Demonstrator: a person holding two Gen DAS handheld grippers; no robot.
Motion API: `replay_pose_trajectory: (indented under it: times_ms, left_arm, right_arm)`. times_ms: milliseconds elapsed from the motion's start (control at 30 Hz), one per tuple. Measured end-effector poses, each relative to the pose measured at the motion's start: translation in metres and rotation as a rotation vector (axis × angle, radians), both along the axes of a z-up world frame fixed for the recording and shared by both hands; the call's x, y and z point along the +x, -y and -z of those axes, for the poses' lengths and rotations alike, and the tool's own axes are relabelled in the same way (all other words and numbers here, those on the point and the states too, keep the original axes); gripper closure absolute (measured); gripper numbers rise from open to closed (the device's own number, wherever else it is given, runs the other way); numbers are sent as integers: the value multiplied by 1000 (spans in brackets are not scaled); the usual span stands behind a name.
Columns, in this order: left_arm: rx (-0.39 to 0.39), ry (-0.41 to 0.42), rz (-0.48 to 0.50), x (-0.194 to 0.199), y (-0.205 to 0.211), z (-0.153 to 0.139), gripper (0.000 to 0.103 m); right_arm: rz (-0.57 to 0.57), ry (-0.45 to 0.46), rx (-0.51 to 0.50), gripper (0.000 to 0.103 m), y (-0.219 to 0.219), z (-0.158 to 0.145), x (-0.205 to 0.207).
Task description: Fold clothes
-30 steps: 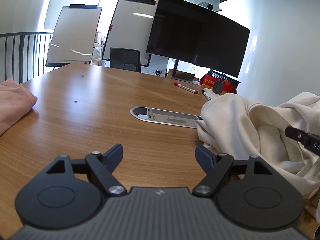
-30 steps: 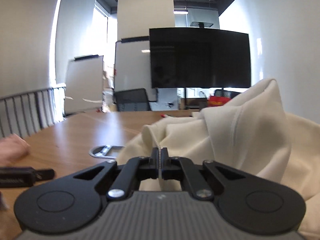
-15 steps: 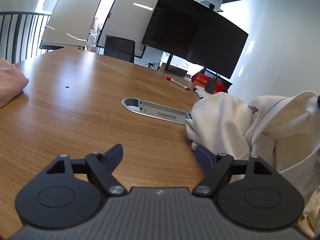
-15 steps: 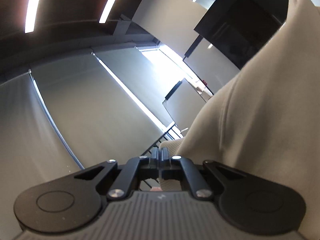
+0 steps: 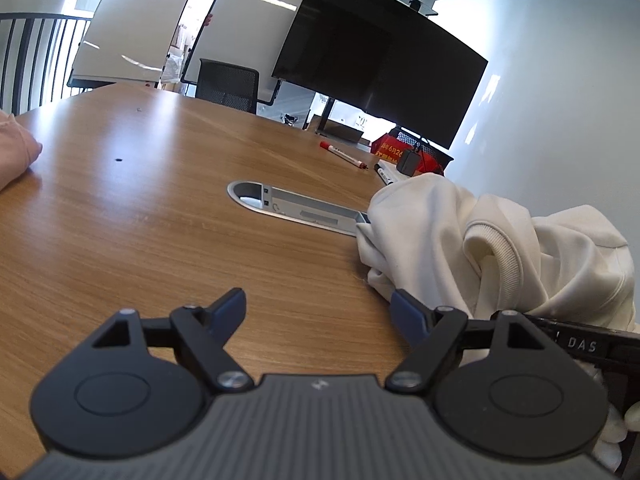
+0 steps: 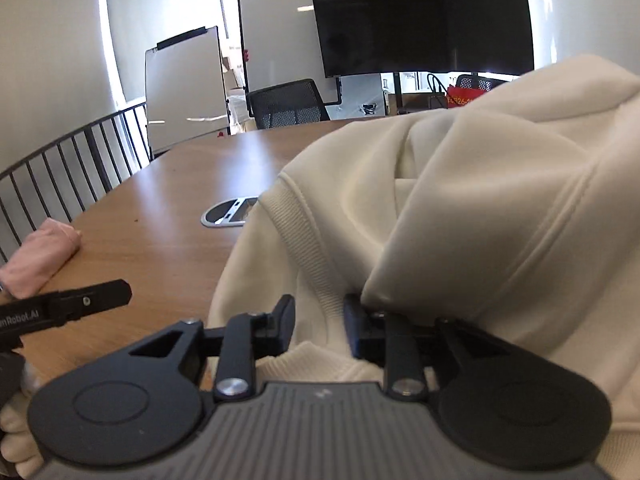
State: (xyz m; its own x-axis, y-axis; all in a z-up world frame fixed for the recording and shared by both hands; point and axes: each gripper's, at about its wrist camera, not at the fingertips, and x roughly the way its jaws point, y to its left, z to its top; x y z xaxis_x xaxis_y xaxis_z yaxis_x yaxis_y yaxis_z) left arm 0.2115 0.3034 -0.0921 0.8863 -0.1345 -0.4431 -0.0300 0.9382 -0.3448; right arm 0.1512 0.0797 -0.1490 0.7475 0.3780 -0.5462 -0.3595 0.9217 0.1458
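The wooden worktop (image 5: 152, 220) filled most of both views, its bare grain running away toward a large dark screen (image 5: 376, 80) and two whiteboards (image 5: 128, 28) at the far end of the room. A black railing (image 6: 72, 152) curved along the worktop's left side.

On the right part of the worktop lay the cream sweatshirt (image 5: 500, 252), crumpled in a loose heap with a ribbed cuff or hem turned up at its middle. Its near edge covered one end of the silver cable hatch (image 5: 292, 210) set into the wood. In the right wrist view the same sweatshirt (image 6: 460, 208) bulked up directly in front of the camera, hiding much of the room.

A folded pink garment (image 6: 40, 260) rested at the worktop's left edge, well apart from the cream heap.

The left gripper (image 5: 318, 306) hovered over bare wood with its jaws spread wide and nothing between them, the right finger just beside the sweatshirt's edge. The right gripper (image 6: 319, 322) had its jaws parted, with ribbed cream fabric lying in the gap and a fold draped over the right finger; the fingers were not pressed together on the cloth.

Beyond the hatch lay a red marker (image 5: 342, 155) and a black marker (image 5: 385, 172).
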Motion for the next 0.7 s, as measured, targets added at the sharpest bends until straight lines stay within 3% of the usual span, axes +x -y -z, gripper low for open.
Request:
replay_pose_trajectory:
  times_ms: [200,267,367,533,600,633,700]
  left_arm:
    - [-5,-5,-8,0,-2,-1,25]
    - [-7,-5,-13,-1,-3,-2,25]
    - [-10,-4,-20,-1,-5,-2,25]
    - [1,10,-54,-4,-7,-8,25]
    - [32,33,-79,-6,-7,-11,25]
    - [49,43,-93,-7,-8,-12,25]
    - [66,55,-112,-8,-9,-14,25]
  right_arm:
    - [-1,157,1,50,-41,-4,-77]
    - [-7,263,-7,48,-44,-14,-126]
    - [-30,441,-38,44,-42,-39,-137]
    - [-141,438,-27,44,-40,-112,-116]
    - [-141,432,-81,44,-55,-132,-98]
    - [-145,436,-108,44,-59,-139,-109]
    - [-161,436,-173,43,-80,-168,-83]
